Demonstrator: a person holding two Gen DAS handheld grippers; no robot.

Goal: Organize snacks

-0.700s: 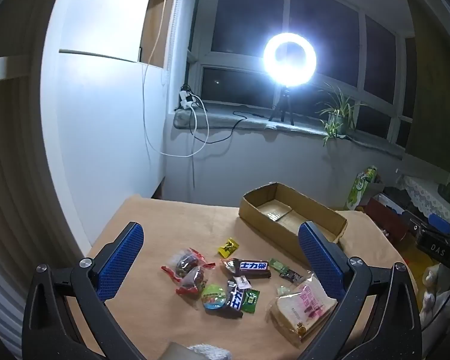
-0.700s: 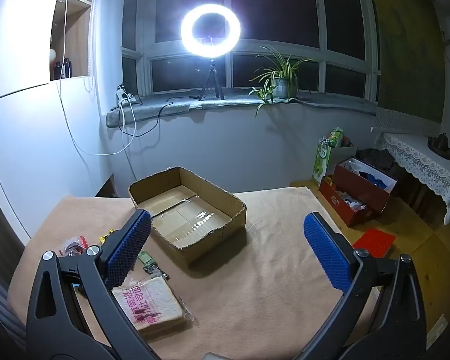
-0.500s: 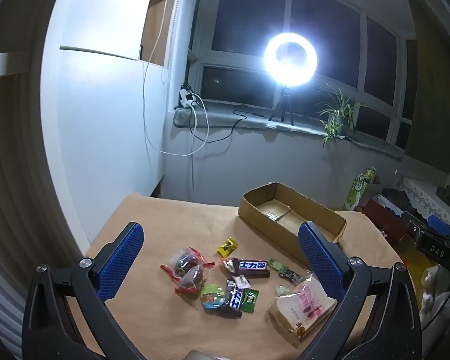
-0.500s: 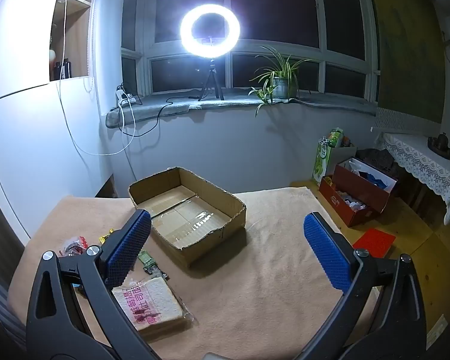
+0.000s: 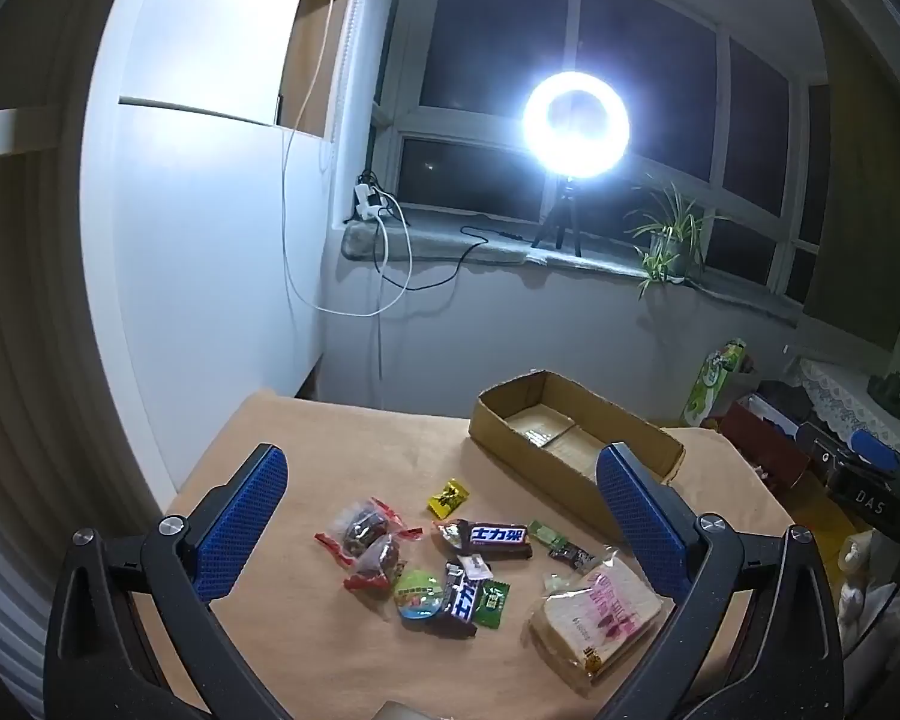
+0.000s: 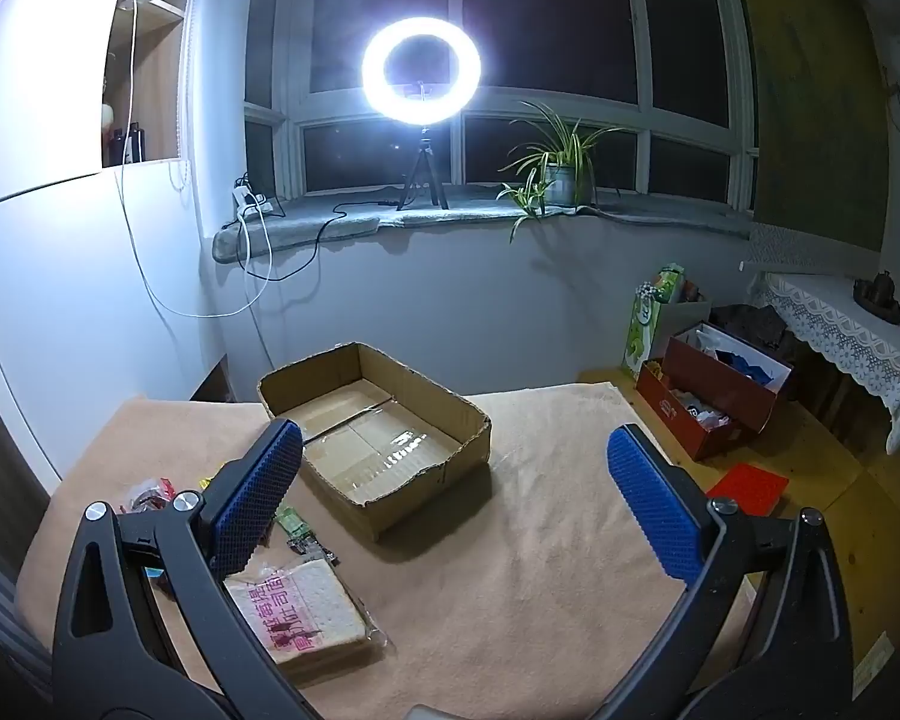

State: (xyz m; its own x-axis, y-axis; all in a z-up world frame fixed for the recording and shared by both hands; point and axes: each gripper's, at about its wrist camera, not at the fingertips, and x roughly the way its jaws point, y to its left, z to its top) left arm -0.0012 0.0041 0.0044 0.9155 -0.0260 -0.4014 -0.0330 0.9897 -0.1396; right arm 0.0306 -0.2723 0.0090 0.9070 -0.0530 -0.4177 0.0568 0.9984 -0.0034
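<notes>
Several snacks lie on the tan table (image 5: 342,450): a chocolate bar (image 5: 489,537), two red-wrapped sweets (image 5: 369,540), a yellow candy (image 5: 449,495), a round green pack (image 5: 417,594), a second bar (image 5: 459,597) and bagged sliced bread (image 5: 594,615). An open, empty cardboard box (image 5: 576,450) stands behind them. My left gripper (image 5: 444,519) is open and empty above the snacks. My right gripper (image 6: 453,495) is open and empty in front of the box (image 6: 378,444); the bread (image 6: 306,618) lies by its left finger.
A ring light (image 6: 421,78) on a tripod and a potted plant (image 6: 558,168) stand on the windowsill. A white cabinet (image 5: 198,276) is on the left. Red boxes (image 6: 714,396) and a lace-covered table (image 6: 840,324) stand on the floor at right.
The left gripper has tilted or drawn back slightly, so the snacks and box sit a little higher in its view. The right gripper has not moved.
</notes>
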